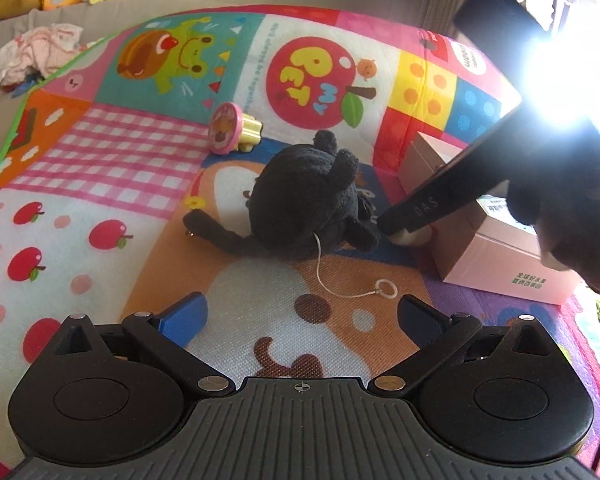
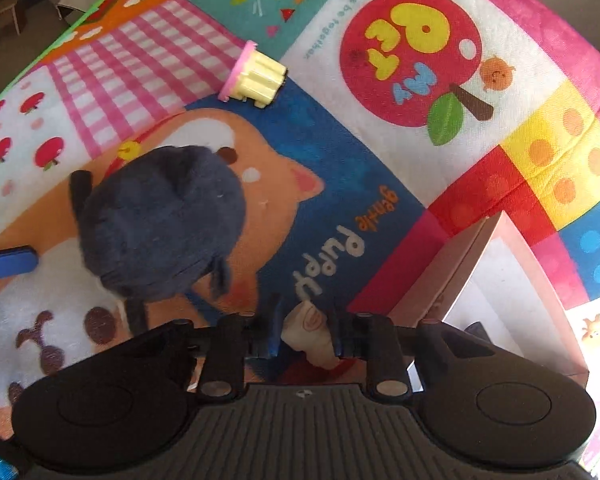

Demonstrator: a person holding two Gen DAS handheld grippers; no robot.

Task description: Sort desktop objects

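Right gripper [image 2: 306, 336] pinches a small cream toy [image 2: 310, 334] beside the pink box [image 2: 460, 276]. Left gripper [image 1: 300, 320] hangs spread. Black plush [image 1: 312, 204] and stamp [image 1: 234, 130] remain unsorted on the mat [image 1: 100, 160].

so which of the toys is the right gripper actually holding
The small cream toy, pinched between the right gripper's fingers beside the pink box. The black plush and the pink-and-yellow toy lie free on the mat.

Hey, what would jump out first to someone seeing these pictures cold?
The loud cartoon mat fills both views. In its middle lies a black plush, with a pink-and-yellow toy beyond it. Beside a pink box, the right gripper is shut on a small cream object, while the left gripper hangs open.
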